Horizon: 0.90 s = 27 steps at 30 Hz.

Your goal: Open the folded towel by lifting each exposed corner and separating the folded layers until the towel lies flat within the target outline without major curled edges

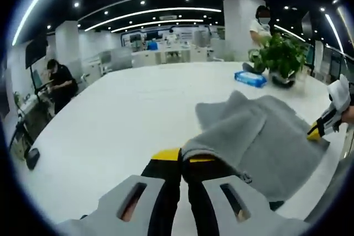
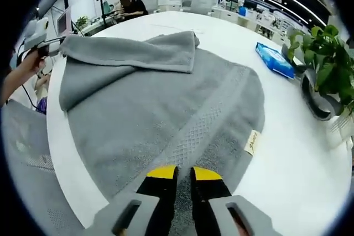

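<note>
Both claws [image 1: 181, 157] [image 2: 184, 174] apparently on towel [image 2: 166, 114] edges, lengthwise between.

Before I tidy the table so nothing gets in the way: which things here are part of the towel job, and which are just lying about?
Part of the job:
grey towel, partly folded
left gripper, gripping a towel corner
right gripper, on the towel's edge

Lying about:
blue packet
potted plant
</note>
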Available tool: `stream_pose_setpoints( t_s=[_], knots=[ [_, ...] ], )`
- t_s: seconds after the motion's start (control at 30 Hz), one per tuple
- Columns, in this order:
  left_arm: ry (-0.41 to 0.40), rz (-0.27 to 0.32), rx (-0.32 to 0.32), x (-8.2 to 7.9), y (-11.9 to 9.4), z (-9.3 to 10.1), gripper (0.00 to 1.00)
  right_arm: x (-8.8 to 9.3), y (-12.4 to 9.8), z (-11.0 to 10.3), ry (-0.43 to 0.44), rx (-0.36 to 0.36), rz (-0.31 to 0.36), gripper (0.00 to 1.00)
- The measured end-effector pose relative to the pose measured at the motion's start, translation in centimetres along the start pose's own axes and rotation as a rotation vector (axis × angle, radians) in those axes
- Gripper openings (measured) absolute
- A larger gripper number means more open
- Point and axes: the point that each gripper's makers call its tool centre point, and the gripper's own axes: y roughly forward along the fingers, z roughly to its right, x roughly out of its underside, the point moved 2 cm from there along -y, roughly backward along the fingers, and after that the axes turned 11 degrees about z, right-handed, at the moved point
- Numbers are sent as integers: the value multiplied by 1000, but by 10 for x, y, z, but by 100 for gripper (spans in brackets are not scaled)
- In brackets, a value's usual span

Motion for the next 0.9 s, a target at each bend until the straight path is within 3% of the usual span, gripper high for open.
stream_pose_setpoints(
  t_s=[0.43,0.6,0.9],
  knots=[
    [-17,-89,-63,34,-16,-38,2,0,0,2,-13,9,4,3],
    [16,-120,-87,45,-23,-55,2,1,0,4,-20,25,5,0],
    [-18,-172,-190,68,-49,-91,2,3,-2,7,-22,50,13,0]
  ],
)
